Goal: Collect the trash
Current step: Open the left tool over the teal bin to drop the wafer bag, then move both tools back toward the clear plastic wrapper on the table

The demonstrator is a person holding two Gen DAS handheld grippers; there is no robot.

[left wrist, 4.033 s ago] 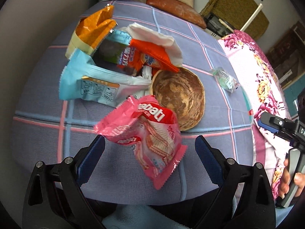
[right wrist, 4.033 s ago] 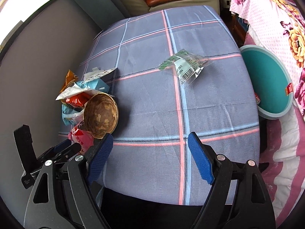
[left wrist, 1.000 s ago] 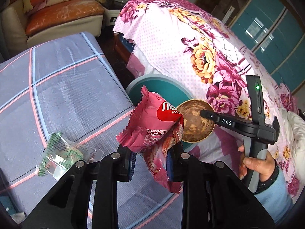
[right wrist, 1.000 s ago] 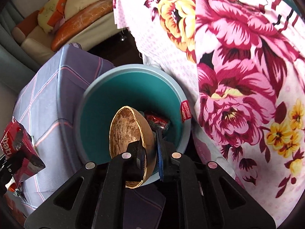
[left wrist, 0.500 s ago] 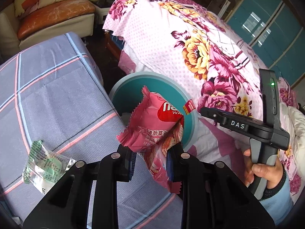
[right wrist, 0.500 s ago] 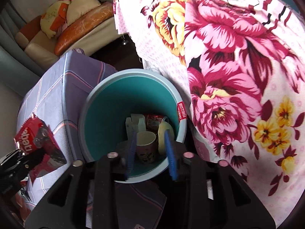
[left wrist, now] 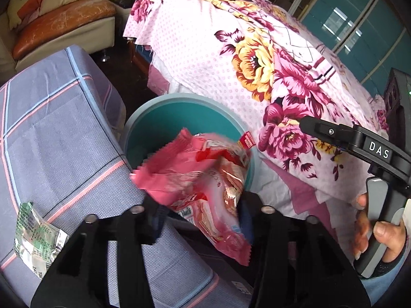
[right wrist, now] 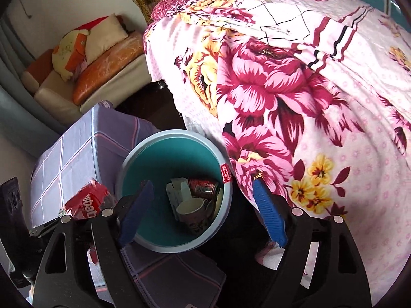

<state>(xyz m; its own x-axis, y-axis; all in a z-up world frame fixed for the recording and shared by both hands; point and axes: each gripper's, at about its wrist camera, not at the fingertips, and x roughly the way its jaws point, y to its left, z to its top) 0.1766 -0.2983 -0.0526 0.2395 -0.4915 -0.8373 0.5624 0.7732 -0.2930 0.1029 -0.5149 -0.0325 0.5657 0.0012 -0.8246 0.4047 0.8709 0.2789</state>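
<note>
A teal trash bin [left wrist: 143,125] stands between the table and the bed; it also shows in the right wrist view [right wrist: 169,138]. My left gripper [left wrist: 200,220] has its jaws apart, and the pink snack wrapper [left wrist: 200,177] lies blurred between them over the bin's near rim. The wrapper [right wrist: 87,202] shows left of the bin in the right wrist view. My right gripper [right wrist: 203,210] is open and empty above the bin. Inside the bin lie a paper cup [right wrist: 191,211], a can [right wrist: 203,186] and a small carton [right wrist: 176,192].
A checked grey-blue tablecloth [left wrist: 51,141] covers the table at the left, with a clear green-printed wrapper [left wrist: 36,236] on it. A floral pink bed cover [left wrist: 257,64] hangs right of the bin. A sofa with cushions [right wrist: 97,59] stands behind.
My left gripper's jaws have parted and the pink wrapper has tipped over, blurred, above the bin. My right gripper has opened wider; the wooden bowl it held earlier is out of sight.
</note>
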